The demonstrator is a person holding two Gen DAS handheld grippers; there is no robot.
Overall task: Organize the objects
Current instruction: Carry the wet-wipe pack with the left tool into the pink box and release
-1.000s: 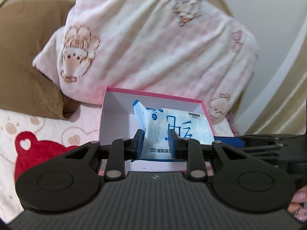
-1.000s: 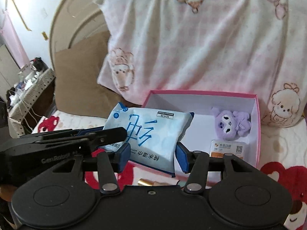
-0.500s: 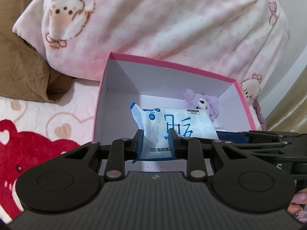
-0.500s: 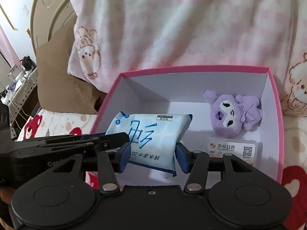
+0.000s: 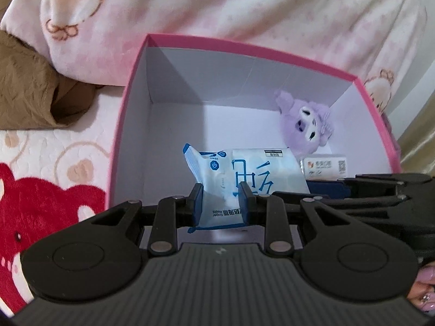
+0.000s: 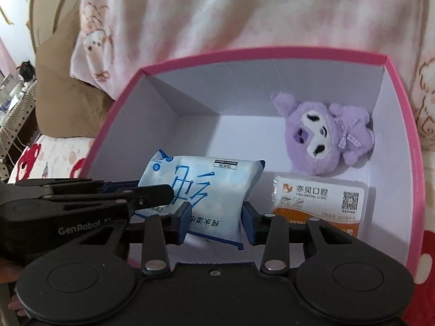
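Note:
A light blue wet-wipes pack (image 5: 244, 179) hangs inside a pink box with white walls (image 5: 174, 78). My left gripper (image 5: 221, 206) is shut on the pack's near left corner. My right gripper (image 6: 214, 221) is shut on its near right end (image 6: 206, 190). The pack sits low over the box's left half, tilted. A purple plush toy (image 6: 323, 138) lies in the far right corner of the box (image 6: 244, 53). A white and orange dental-clinic packet (image 6: 318, 201) lies in front of the toy, right of the pack.
A pink bear-print blanket (image 5: 217, 8) is piled behind the box. A brown pillow (image 5: 24, 87) lies at the left. The box stands on a white bedsheet with red bears (image 5: 40, 190). A radiator and clutter (image 6: 13, 103) show far left.
Both grippers have carried the wipes pack forward and down from above the box rim into the box. The box interior, the toy and the packet have come into fuller view.

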